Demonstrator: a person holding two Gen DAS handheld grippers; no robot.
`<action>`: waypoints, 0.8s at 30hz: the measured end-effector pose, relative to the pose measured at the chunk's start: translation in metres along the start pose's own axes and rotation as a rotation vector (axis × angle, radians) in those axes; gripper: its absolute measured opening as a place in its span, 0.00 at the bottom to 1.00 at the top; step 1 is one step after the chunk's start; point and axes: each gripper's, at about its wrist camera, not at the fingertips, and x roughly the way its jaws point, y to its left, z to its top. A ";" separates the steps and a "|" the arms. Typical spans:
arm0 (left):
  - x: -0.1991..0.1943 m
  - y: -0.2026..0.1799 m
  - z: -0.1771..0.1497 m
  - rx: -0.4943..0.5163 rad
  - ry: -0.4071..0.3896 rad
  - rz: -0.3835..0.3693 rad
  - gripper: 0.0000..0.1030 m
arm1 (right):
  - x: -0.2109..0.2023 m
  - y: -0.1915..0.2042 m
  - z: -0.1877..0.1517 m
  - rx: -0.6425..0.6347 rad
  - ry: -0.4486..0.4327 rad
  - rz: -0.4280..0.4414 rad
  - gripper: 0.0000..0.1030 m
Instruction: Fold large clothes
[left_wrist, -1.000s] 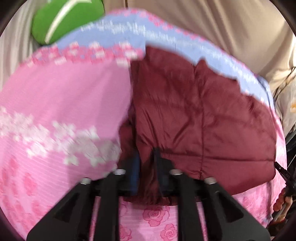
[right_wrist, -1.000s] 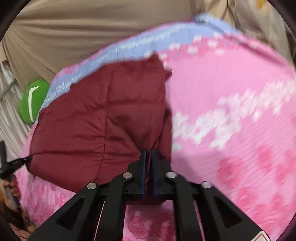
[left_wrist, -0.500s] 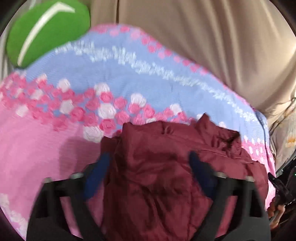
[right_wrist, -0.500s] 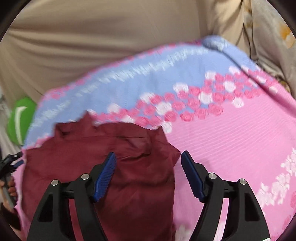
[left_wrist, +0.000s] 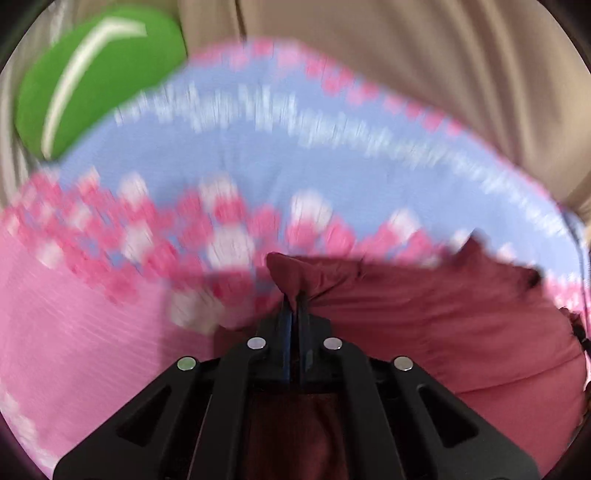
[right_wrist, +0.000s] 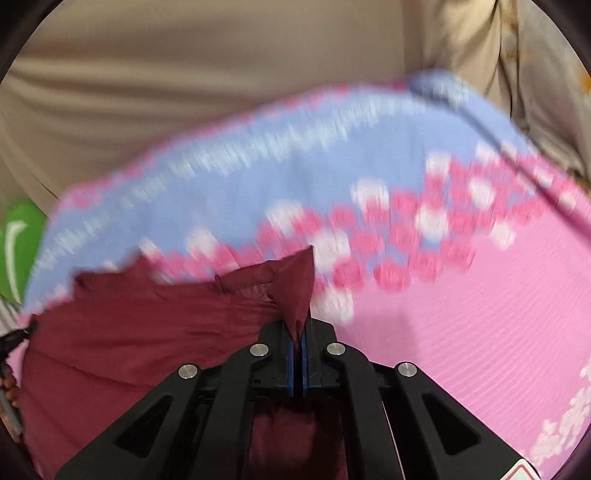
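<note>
- Nearest in the left wrist view, the left gripper (left_wrist: 294, 306) is clenched on a pinched corner of the maroon quilted jacket (left_wrist: 461, 332); its jaws have just been closing, with that fabric between them.
- Just past the blue pads, the pinched corner stands up in a small peak, and the rest of the jacket spreads to the right of the claw, lying on the bedspread (left_wrist: 92, 332).
- Likewise in the right wrist view, the right gripper (right_wrist: 297, 332) is clenched on another corner of the same jacket (right_wrist: 129, 332); its jaws have just been closing on the cloth too, and a pointed flap rises above the pads.
- From this side the jacket's bulk lies to the left of the claw, and maroon cloth also shows under the black linkage at the near edge.
- Beyond the jacket, the bedspread runs from plain pink, through a band of pink and white roses, to a pale blue strip with white marks at its far edge; all of it is blurred.
- At the far left, a green cushion (left_wrist: 92, 74) with a white curved stripe rests at the bedspread's far corner.
- Farthest back, beige fabric (right_wrist: 221, 74) fills the background.
</note>
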 end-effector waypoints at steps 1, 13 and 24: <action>0.008 0.000 -0.004 -0.004 -0.011 0.008 0.01 | 0.016 -0.003 -0.005 0.007 0.046 0.009 0.03; -0.143 -0.078 -0.034 0.242 -0.238 -0.135 0.18 | -0.109 0.072 -0.020 -0.139 -0.126 0.184 0.17; -0.084 -0.122 -0.119 0.408 -0.026 -0.194 0.30 | -0.083 0.135 -0.123 -0.365 0.078 0.299 0.02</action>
